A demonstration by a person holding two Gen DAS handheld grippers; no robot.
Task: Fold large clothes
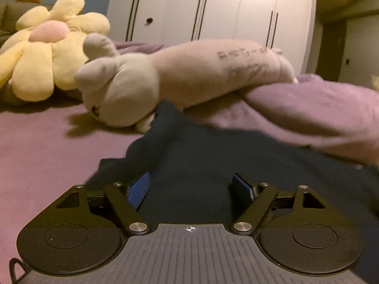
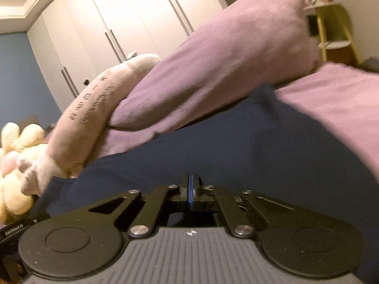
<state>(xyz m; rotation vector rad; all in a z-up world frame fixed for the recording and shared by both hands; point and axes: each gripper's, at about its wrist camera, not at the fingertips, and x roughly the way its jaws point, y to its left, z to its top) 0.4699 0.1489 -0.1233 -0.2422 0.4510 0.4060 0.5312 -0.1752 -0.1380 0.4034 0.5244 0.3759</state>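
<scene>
A dark navy garment [image 1: 201,156] lies spread on the purple bed sheet [image 1: 35,153]. My left gripper [image 1: 191,184] hovers low over its near part with the jaws wide apart. Its blue pads [image 1: 139,189] stand on either side of the cloth without pressing it. In the right wrist view the same navy garment [image 2: 213,142] fills the middle. My right gripper [image 2: 191,179] rests against it with the two pads together. No fold of cloth shows between them.
A long beige plush toy [image 1: 189,71] [image 2: 87,123] lies across the garment's far edge beside a bunched purple blanket [image 1: 308,108] [image 2: 225,59]. A yellow flower cushion [image 1: 47,59] sits far left. White wardrobes [image 1: 213,7] stand behind, a yellow shelf [image 2: 336,23] to the right.
</scene>
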